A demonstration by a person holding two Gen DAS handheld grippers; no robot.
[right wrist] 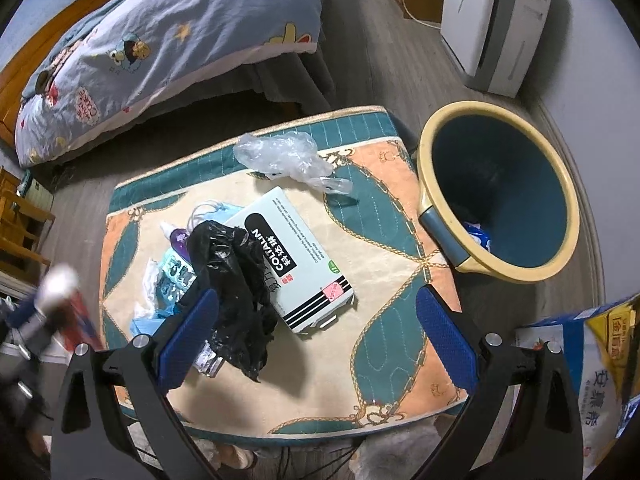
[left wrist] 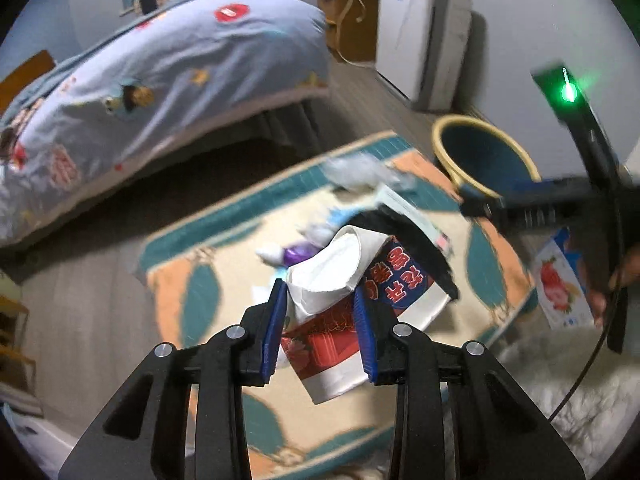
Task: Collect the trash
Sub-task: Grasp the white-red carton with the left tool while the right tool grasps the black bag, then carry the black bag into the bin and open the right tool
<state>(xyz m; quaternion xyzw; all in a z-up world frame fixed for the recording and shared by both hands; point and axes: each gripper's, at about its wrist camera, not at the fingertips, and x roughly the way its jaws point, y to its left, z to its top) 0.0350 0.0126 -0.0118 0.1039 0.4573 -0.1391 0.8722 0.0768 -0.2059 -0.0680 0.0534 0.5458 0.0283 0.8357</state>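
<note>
the left gripper point(left wrist: 320, 320) has its blue fingers point(left wrist: 276, 328) pinching a crumpled red and white carton point(left wrist: 340, 280), lifted clear above the patterned cushion point(right wrist: 360, 360). the right gripper point(right wrist: 316, 336) hangs over that cushion with fingers spread wide and nothing between them. below lie a black plastic bag point(right wrist: 232, 276), a white box point(right wrist: 304, 264) and a clear plastic bag point(right wrist: 284, 156). the teal bin point(right wrist: 500, 192) stands just beside the cushion's edge.

Bed point(right wrist: 168, 40) with cartoon quilt; white appliance point(right wrist: 492, 20), perhaps a purifier.
</note>
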